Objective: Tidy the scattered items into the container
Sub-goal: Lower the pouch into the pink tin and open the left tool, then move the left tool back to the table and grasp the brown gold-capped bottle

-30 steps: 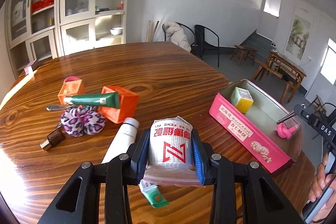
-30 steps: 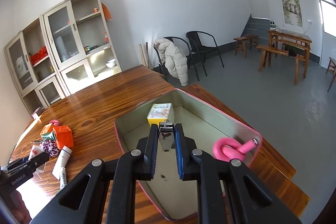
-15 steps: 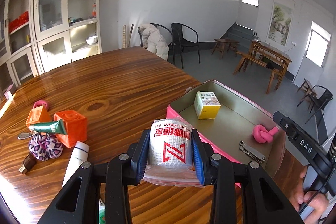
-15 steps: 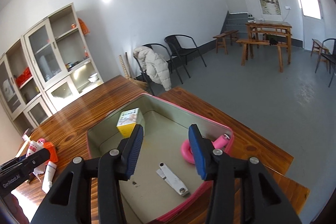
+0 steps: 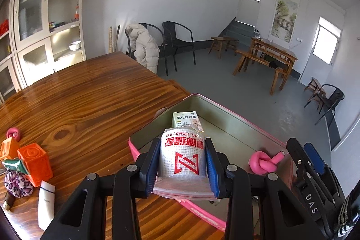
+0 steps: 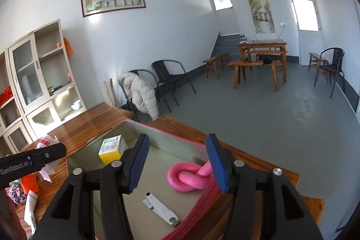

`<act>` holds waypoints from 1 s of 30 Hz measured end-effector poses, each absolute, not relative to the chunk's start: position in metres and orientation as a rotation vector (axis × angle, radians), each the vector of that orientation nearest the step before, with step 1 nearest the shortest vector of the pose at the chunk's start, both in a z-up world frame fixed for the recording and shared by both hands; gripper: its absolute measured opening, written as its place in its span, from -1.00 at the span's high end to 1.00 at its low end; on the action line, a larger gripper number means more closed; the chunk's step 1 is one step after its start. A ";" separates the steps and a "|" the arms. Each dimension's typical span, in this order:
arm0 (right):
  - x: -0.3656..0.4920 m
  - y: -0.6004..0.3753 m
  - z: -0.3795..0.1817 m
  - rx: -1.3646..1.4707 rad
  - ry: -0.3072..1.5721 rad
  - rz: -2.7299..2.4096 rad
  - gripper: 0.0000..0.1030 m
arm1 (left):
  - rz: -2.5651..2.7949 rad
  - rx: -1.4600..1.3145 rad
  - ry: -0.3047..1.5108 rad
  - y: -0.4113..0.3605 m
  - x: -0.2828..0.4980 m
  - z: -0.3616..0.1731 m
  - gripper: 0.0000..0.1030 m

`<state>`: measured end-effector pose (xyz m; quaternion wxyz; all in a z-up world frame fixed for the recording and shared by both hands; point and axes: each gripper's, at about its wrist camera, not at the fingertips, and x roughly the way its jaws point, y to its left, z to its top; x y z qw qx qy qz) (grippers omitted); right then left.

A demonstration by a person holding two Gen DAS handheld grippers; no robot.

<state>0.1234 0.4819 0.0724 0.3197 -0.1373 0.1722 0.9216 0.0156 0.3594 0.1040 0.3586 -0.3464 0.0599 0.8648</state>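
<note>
My left gripper [image 5: 182,150] is shut on a white roll with red print in a clear bag [image 5: 182,156], held over the near edge of the pink-sided tin [image 5: 227,102]. Inside the tin lie a yellow-and-white box [image 5: 185,119], a pink knotted cord [image 5: 263,162] and metal nail clippers [image 6: 160,209]. My right gripper [image 6: 177,163] hangs over the tin's right side, its jaws opening and nothing between them; the clippers lie below it and the knot [image 6: 189,177] sits just beyond.
On the wooden table [image 5: 74,100] to the left lie orange cubes [image 5: 36,163], a green tube [image 5: 14,165], a leopard-print scrunchie [image 5: 18,183], a white tube [image 5: 46,204] and a small pink ring [image 5: 13,134]. The table edge runs close behind the tin.
The left gripper carried the roll rightward from the scattered items to over the tin. The right gripper opened and released the nail clippers, which now lie on the tin floor.
</note>
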 end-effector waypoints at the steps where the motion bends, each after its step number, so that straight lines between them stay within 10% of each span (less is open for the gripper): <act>1: 0.123 0.483 0.073 -0.351 0.454 2.415 -0.16 | 2.210 -0.912 0.143 0.363 0.013 0.102 0.24; 7: 0.122 0.489 0.073 -0.346 0.461 2.386 -0.17 | 2.140 -0.984 0.104 0.375 0.005 0.093 0.17; 10: 0.122 0.488 0.074 -0.346 0.455 2.384 -0.19 | 2.159 -0.966 0.093 0.367 0.007 0.095 -0.23; 26: 0.119 0.474 0.073 -0.322 0.362 2.379 -0.24 | 2.324 -0.910 0.094 0.304 0.010 0.103 -0.25; 30: 0.121 0.468 0.074 -0.289 0.331 2.373 -0.28 | 2.391 -0.875 0.069 0.272 0.010 0.110 -0.65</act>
